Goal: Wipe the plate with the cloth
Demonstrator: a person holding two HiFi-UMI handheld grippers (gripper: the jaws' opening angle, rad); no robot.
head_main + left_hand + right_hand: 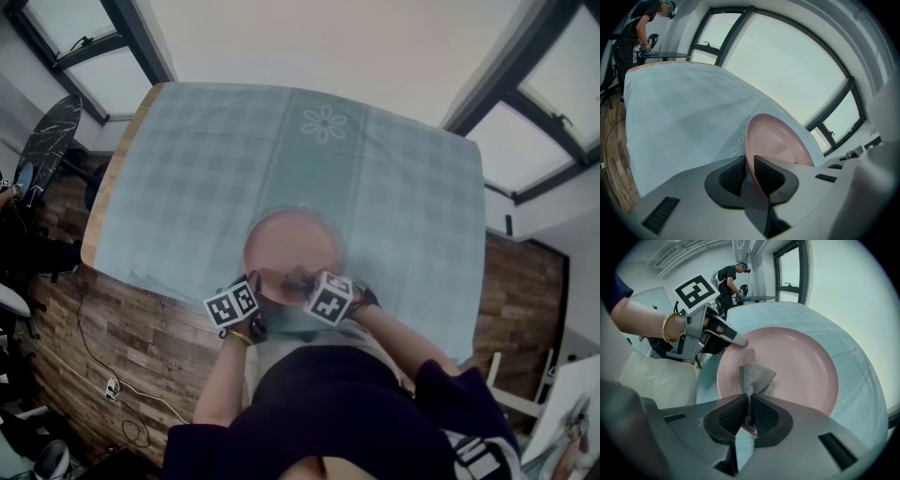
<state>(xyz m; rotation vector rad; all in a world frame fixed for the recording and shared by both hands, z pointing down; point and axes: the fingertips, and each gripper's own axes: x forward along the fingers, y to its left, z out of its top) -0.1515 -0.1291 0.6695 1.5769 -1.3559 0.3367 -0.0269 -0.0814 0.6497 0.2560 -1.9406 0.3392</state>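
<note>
Jaws, right gripper (749,414): clenched on a fold of the grey cloth (756,376), which rests on the near part of the pink plate (801,362). Jaws, left gripper (750,165): clamped on the plate's near-left rim. Beyond: checked tablecloth (187,169). Risk: hard wiping may lever the rim-held plate or pull the cloth free.

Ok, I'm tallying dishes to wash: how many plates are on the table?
1: the pink plate on the tablecloth, its rim clamped in the left tool. None appear hidden.
</note>
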